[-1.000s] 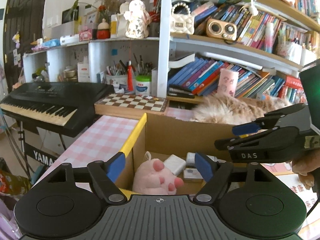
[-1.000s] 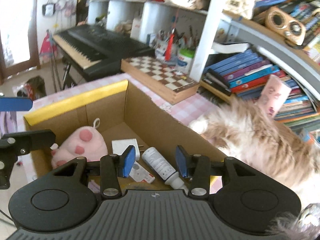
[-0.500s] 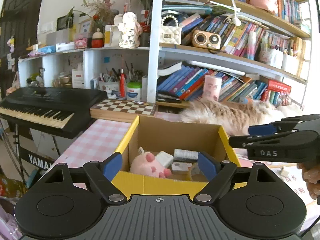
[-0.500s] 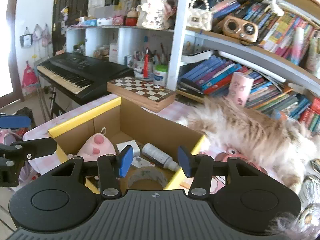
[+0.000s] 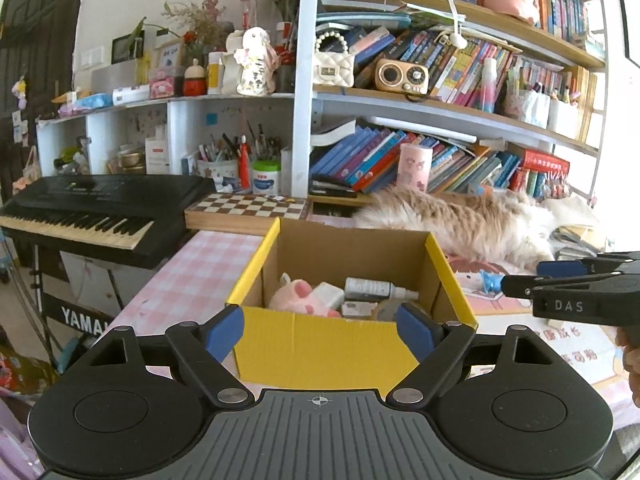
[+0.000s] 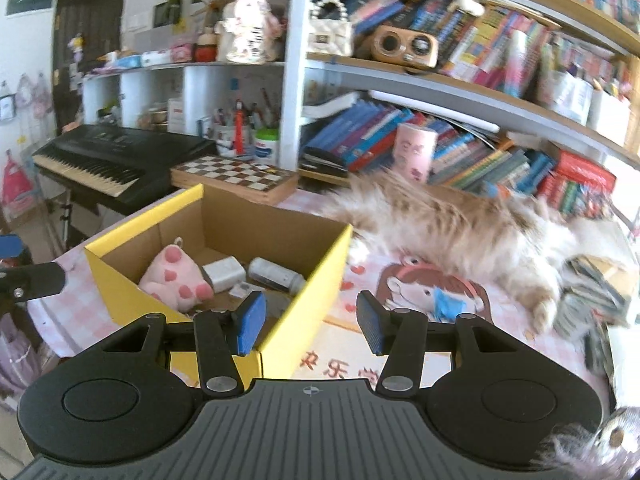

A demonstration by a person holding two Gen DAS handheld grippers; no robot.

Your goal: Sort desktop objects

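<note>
A cardboard box with yellow outer walls stands on the pink checked tablecloth. Inside lie a pink paw plush, a white adapter, a small white bottle and a tape roll. My left gripper hangs open before the box's near wall, nothing between its pads. To the right, my right gripper points in from the side. In the right wrist view the right gripper is open and empty over the box's right corner, with the plush and the bottle inside.
A fluffy cat lies behind and right of the box on a cartoon mat. A small blue toy rests on that mat. A chessboard, a keyboard and crowded bookshelves stand behind.
Both grippers have drawn back from inside the box, which now shows whole. The right gripper has swung right toward the mat, and both pairs of jaws stand wider.
</note>
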